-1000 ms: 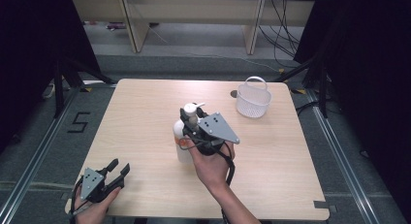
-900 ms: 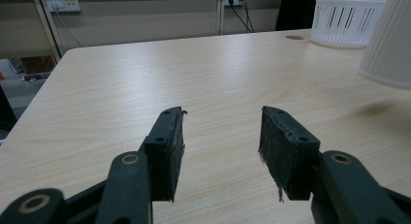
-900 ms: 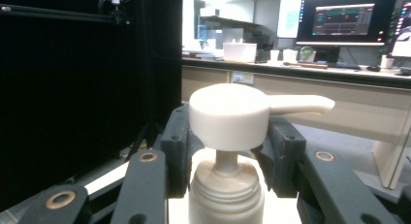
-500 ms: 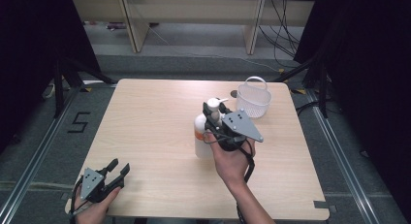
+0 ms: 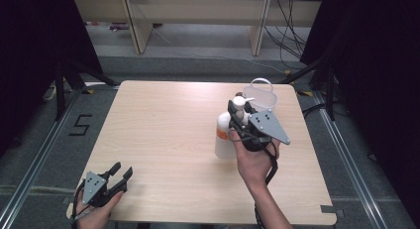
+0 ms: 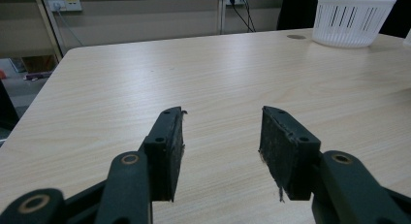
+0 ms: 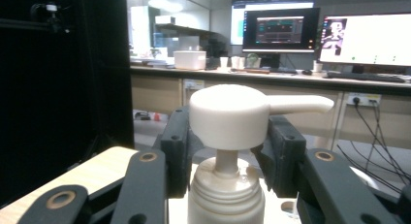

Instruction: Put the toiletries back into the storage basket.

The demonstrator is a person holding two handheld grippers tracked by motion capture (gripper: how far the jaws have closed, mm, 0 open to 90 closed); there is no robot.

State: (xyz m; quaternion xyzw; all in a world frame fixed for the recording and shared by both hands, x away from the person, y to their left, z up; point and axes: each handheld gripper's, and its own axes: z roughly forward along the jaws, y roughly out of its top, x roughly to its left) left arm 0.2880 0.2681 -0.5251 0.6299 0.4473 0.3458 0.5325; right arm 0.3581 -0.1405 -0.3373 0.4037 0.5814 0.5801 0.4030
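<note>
One bottle (image 5: 224,135) is in play, a white pump bottle, and we hold it in the right gripper (image 5: 240,121), jaws clamped on its neck just under the pump head (image 7: 231,115). Since a second ago we have carried it from the table's (image 5: 163,140) middle toward the far right corner, so it now hangs just short of the basket (image 5: 261,94). We judge this as the carry nearly done, with the drop into the basket next. The basket is white, slatted and, as far as we can see from the high view, holds nothing yet. Our left gripper (image 5: 120,173) rests at the near left edge, jaws apart around bare tabletop.
</note>
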